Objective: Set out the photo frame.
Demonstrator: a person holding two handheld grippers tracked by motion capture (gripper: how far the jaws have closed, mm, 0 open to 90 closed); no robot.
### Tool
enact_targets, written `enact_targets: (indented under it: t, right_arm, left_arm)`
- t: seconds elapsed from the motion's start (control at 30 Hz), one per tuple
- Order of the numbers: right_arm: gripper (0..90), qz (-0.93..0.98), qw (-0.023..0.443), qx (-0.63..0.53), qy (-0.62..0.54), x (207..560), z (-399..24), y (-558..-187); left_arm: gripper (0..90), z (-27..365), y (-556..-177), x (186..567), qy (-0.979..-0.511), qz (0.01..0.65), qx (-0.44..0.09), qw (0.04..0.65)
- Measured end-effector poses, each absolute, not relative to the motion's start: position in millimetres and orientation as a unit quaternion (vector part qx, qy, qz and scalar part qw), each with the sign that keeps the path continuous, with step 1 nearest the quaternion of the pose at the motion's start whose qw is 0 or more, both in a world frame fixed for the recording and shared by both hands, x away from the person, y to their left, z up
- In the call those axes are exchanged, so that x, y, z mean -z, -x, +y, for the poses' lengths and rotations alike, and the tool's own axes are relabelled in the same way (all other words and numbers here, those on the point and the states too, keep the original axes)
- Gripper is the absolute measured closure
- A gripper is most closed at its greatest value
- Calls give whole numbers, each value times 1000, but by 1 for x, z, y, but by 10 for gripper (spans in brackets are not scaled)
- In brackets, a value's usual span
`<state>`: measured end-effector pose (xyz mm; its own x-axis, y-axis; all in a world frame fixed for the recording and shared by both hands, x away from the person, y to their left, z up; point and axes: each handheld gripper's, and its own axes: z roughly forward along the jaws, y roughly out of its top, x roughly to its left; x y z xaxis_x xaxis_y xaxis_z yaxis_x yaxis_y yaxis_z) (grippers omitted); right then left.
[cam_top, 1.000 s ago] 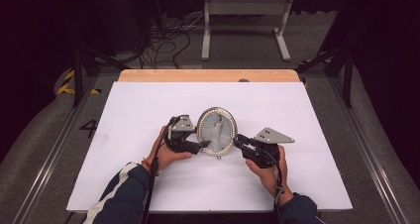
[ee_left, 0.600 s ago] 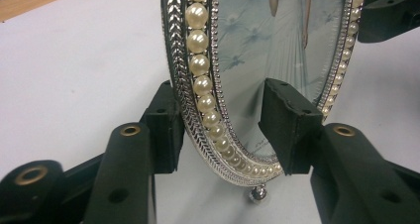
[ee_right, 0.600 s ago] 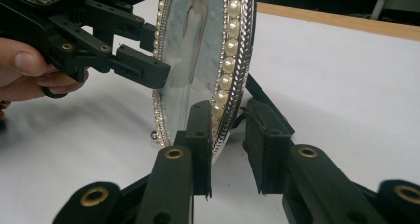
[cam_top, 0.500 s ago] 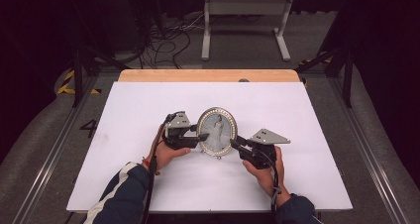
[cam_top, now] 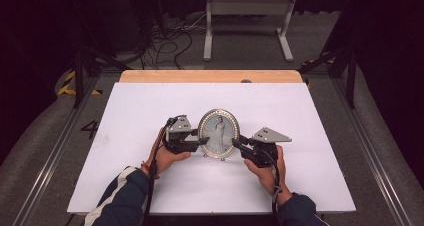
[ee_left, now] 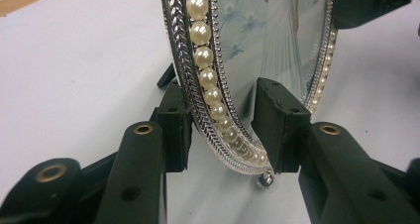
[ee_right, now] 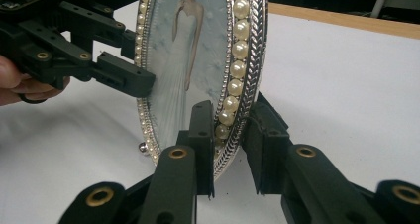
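At the left of the high view, the person's left forearm, in a dark sleeve (cam_top: 122, 196) with pale stripes, comes up from the bottom edge and angles toward the middle of the white bench (cam_top: 150, 106). The left hand (cam_top: 165, 156) grips the left tongs (cam_top: 204, 141), which point to the right, level with the bench top, toward the lower left rim of an oval picture frame (cam_top: 218, 134).

The frame stands upright near the centre of the bench, edged with pearl-like beads and a silver braided rim, and it holds a picture of a figure in a long white dress. A small silver ball foot (ee_left: 266, 179) shows at its bottom edge, just above the bench.

In the left gripper view, the left tongs straddle the frame's lower rim, one jaw behind it and one in front of the glass; the jaws stand apart, and whether they press on the rim I cannot tell.

On the right, the right hand (cam_top: 267, 168) comes up from the bottom edge, with the forearm below it. It holds the right tongs (cam_top: 235, 143), which point left at the frame's lower right rim. In the right gripper view, these tongs also straddle the beaded rim, the near jaw close against the front and a gap behind the frame.
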<state>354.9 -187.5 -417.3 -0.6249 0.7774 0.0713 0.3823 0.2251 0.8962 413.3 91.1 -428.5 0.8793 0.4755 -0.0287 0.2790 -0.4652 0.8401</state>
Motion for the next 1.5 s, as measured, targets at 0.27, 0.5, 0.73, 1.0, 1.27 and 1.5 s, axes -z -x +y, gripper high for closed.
enact_targets:
  t: [0.27, 0.5, 0.73, 1.0, 1.27, 1.5]
  right_arm:
    - [742, 758, 193, -493, -380, 416, -188, -360]
    - [733, 762, 194, -491, -375, 416, -188, -363]
    - [731, 763, 197, -489, -373, 416, -186, -364]
    - [728, 765, 201, -487, -371, 415, -184, -364]
    - [726, 765, 203, -486, -371, 415, -184, -364]
    - [722, 767, 210, -482, -367, 415, -183, -365]
  left_arm:
    - [617, 93, -407, 428, -853, 226, -108, 457]
    - [620, 92, -402, 429, -858, 225, -117, 446]
    - [618, 93, -400, 431, -858, 227, -115, 446]
    - [619, 93, -399, 432, -857, 229, -114, 447]
    - [621, 93, -398, 432, -856, 231, -113, 448]
    - [624, 93, -399, 432, -856, 232, -113, 448]
